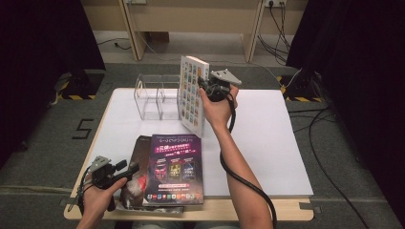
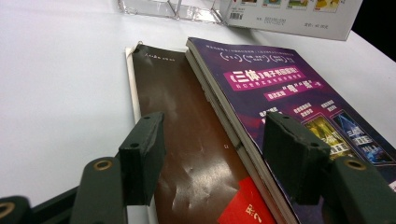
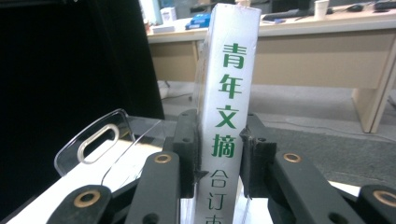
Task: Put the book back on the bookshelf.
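A tall white book (image 1: 193,95) with a grid of small pictures on its cover stands upright near the table's far middle. My right gripper (image 1: 203,86) is shut on its spine (image 3: 229,93), a pad pressed against each side. The book sits just right of a clear acrylic book holder (image 1: 155,98). At the front left, a purple book (image 1: 174,167) lies flat, partly over a brown one (image 1: 138,162). My left gripper (image 1: 133,168) hovers open at their left edge. Its jaws straddle the brown cover (image 2: 187,130) and the purple book's edge (image 2: 280,88) without touching them.
The white table (image 1: 267,143) has bare room on its right half. The acrylic holder (image 3: 102,140) has a handle cutout and upright dividers. Beyond the table are wooden desk legs, floor cables and dark curtains on both sides.
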Tool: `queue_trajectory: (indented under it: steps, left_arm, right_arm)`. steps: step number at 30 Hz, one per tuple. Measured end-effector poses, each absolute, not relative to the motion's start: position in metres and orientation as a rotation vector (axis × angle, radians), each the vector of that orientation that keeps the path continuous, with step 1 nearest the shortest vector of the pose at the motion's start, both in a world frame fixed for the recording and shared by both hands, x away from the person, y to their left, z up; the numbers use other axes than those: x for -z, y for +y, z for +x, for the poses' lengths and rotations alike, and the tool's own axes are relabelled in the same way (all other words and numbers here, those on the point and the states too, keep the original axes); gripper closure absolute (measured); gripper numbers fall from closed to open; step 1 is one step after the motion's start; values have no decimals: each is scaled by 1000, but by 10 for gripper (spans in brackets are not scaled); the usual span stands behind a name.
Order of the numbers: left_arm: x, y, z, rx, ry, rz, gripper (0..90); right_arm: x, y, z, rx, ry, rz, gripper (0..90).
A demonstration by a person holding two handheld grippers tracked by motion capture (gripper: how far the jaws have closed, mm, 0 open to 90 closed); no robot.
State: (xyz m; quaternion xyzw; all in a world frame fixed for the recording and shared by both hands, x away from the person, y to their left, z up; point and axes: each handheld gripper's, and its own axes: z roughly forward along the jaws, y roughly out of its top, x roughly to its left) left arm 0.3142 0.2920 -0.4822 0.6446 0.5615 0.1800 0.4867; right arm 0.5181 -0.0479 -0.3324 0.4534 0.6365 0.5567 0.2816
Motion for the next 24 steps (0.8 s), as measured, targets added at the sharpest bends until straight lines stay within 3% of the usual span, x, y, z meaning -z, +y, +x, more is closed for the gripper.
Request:
queue_trajectory:
  steps: [24]
  left_arm:
    - [484, 295, 314, -435, 1381, 1562, 383]
  right_arm:
    - [329, -77, 495, -1375, 1961, 1028, 711]
